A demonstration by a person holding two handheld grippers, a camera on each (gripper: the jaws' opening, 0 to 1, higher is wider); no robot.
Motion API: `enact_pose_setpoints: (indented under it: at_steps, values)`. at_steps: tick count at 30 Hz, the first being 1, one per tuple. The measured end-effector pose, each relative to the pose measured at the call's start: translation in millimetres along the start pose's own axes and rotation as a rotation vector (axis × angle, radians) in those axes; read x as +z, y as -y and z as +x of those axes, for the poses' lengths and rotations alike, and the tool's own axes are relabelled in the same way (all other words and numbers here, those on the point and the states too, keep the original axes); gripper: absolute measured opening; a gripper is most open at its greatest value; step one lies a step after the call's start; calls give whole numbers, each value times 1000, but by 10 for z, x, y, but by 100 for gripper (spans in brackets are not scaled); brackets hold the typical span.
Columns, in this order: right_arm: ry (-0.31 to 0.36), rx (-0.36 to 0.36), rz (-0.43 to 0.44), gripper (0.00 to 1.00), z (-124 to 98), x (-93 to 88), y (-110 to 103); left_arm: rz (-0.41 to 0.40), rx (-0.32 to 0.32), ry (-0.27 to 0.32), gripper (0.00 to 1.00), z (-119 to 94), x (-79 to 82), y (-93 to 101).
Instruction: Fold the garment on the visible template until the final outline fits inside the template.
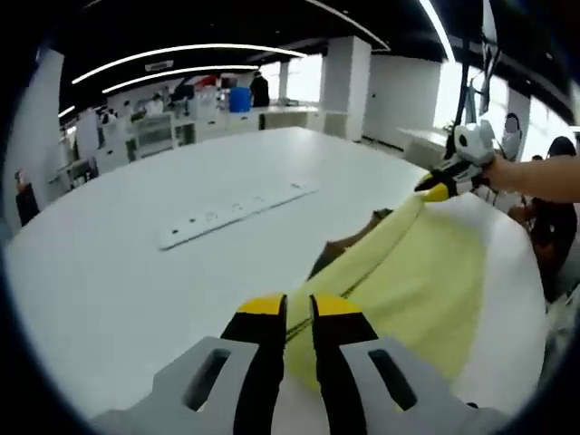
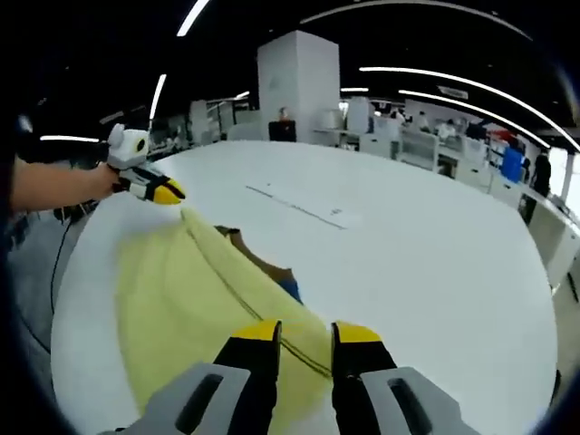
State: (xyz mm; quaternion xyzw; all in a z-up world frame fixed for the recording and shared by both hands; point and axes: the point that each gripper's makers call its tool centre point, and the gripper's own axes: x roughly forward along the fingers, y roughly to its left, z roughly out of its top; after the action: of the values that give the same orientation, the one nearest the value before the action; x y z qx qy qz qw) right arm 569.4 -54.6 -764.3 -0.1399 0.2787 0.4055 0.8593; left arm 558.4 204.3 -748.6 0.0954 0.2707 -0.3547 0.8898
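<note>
A pale yellow garment (image 1: 426, 272) lies on the white table, one edge lifted and pulled taut between both grippers. My left gripper (image 1: 299, 306) is shut on the near end of that edge. The right gripper (image 1: 433, 190), held by a hand, pinches the far end. In the right gripper view the same garment (image 2: 181, 290) runs from my right gripper (image 2: 308, 333), shut on the fabric, up to the left gripper (image 2: 170, 193). A brown sheet (image 1: 343, 245) peeks out from under the raised fold, also visible as brown sheet (image 2: 258, 258) with a small blue patch (image 2: 290, 288).
A long white strip (image 1: 236, 210) lies flat mid-table, seen again as a strip (image 2: 304, 210). The round white table (image 1: 136, 281) drops off close behind the garment. A seated person (image 1: 553, 217) is beyond that edge. Desks and pillars stand further back.
</note>
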Motion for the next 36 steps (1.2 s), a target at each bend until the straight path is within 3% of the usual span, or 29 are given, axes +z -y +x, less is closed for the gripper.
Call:
enact_pose_setpoints:
  at_steps: [5, 9, 14, 17, 19, 23, 27, 29, 32, 36]
  values:
    - [-56, 15, -90, 18, 82, -60, -14, 171, 0, -92, 7, 54, -110, 23]
    - [-102, 25, -166, 19, 132, -111, -19, 230, -13, -149, 8, 121, -225, 50]
    - [-176, 25, -292, 20, 195, -185, -36, 335, 17, -217, 10, 160, -306, -12]
    - [-184, 18, -321, 20, 237, -167, -25, 412, 55, -242, 10, 178, -273, -65]
    - [-192, 6, -348, 18, 251, -157, 2, 417, 44, -238, 10, 201, -256, -30]
    - [-202, 24, -373, 13, 273, -160, -17, 486, 21, -294, 6, 260, -326, -13]
    - [-234, 30, -424, 0, 290, -209, -16, 511, 26, -301, 0, 294, -311, -1]
    - [-232, 19, -426, 0, 280, -197, -4, 519, 36, -299, 0, 297, -293, -17]
    - [-208, 0, -419, 0, 262, -130, 27, 534, 68, -274, 0, 283, -213, -74]
    - [-119, -75, -362, 0, 249, 102, 174, 490, 149, -229, 0, 267, -52, -228]
